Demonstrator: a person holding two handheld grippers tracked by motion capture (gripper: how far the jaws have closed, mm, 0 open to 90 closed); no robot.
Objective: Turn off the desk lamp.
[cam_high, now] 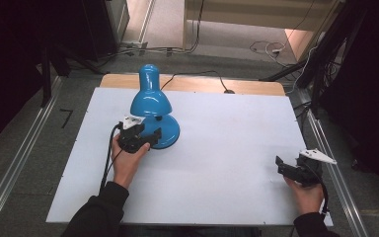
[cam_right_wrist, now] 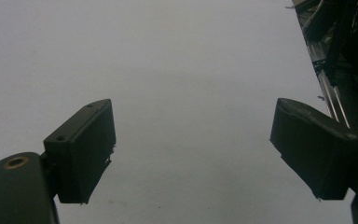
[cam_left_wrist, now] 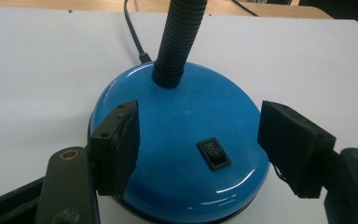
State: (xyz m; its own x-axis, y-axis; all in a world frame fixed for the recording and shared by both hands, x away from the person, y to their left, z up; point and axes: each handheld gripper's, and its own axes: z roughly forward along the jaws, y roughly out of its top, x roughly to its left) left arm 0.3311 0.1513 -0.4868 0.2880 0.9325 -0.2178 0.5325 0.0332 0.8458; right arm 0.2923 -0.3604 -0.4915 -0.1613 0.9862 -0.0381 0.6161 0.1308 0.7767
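**Lining up on the lamp switch**

We have the left gripper [cam_left_wrist: 200, 144] hanging over the round blue base [cam_left_wrist: 177, 140] of the lamp [cam_high: 150, 103], which stands at the left of the white table [cam_high: 227, 148], with its shade bent forward over the base. The jaws stand wide apart, one to each side of the dome. They grip nothing, and the left pad [cam_left_wrist: 121, 144] only overlaps the base in the left gripper view, so we cannot say whether it touches.

The black rocker switch [cam_left_wrist: 213, 153] sits on the near slope of the base, between the jaws but closer to the right one. We judge the step in hand to be pressing that switch. To do it well, we should bring one jaw tip squarely over the raised half of the rocker and push straight down. The glossy dome could let a slanted push skid off. We should also stay clear of the ribbed neck [cam_left_wrist: 177, 42] and the cord [cam_left_wrist: 135, 32] behind it.

The right gripper [cam_high: 296, 170] rests low at the table's right edge, its jaws wide and empty over bare table. It could steady the base if it slides.
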